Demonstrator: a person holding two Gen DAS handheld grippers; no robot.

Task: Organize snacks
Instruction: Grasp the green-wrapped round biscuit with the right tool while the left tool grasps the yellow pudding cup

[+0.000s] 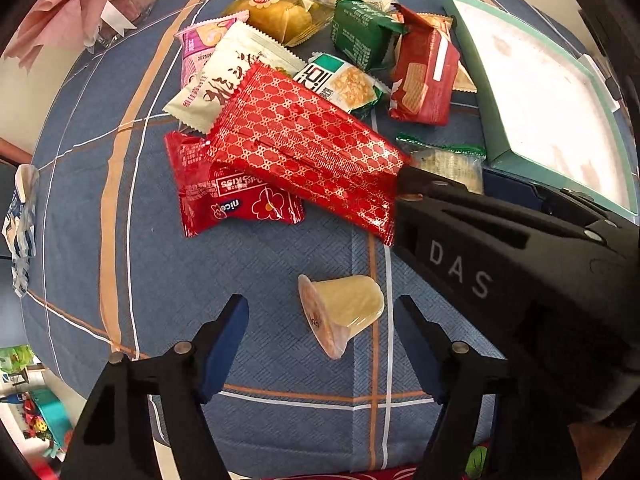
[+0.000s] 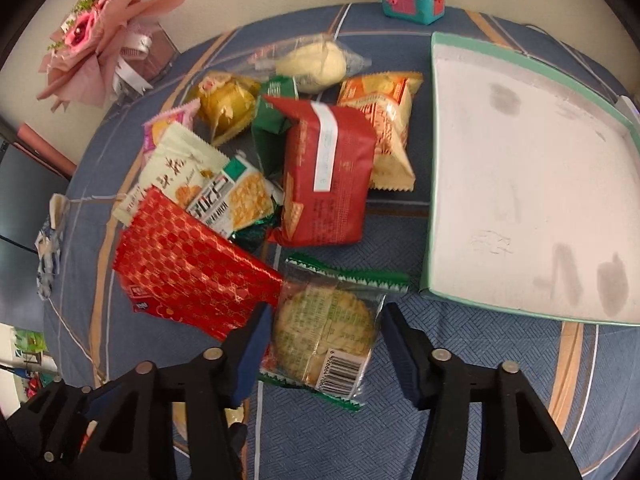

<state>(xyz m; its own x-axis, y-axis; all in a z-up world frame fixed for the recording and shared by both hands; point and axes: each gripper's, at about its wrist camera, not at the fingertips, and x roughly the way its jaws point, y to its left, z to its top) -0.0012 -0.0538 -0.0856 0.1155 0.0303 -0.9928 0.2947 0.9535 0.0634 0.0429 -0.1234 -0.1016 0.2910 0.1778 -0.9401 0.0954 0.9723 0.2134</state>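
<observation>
Right wrist | right claw (image 2: 326, 344) spread around cracker packet (image 2: 324, 336) | barcode blurred

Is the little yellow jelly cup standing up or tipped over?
Tipped over. The jelly cup lies on its side on the tablecloth, its sealed lid facing sideways.

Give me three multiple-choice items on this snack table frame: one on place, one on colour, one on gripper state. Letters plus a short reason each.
1. Where does the jelly cup lie?
A. inside the tray
B. on the tablecloth between the left gripper's fingers
C. on top of the red wafer pack

2. What colour is the rim of the tray?
A. teal green
B. orange
C. black

3. What state is the right gripper in?
A. shut on the tray
B. shut on nothing
C. open around the round cracker packet

Answers: B, the cup lies tipped on its side between the open fingers of the left gripper; A, a teal green edge frames the pale floor; C, both fingers stand apart, flanking the packet.
</observation>
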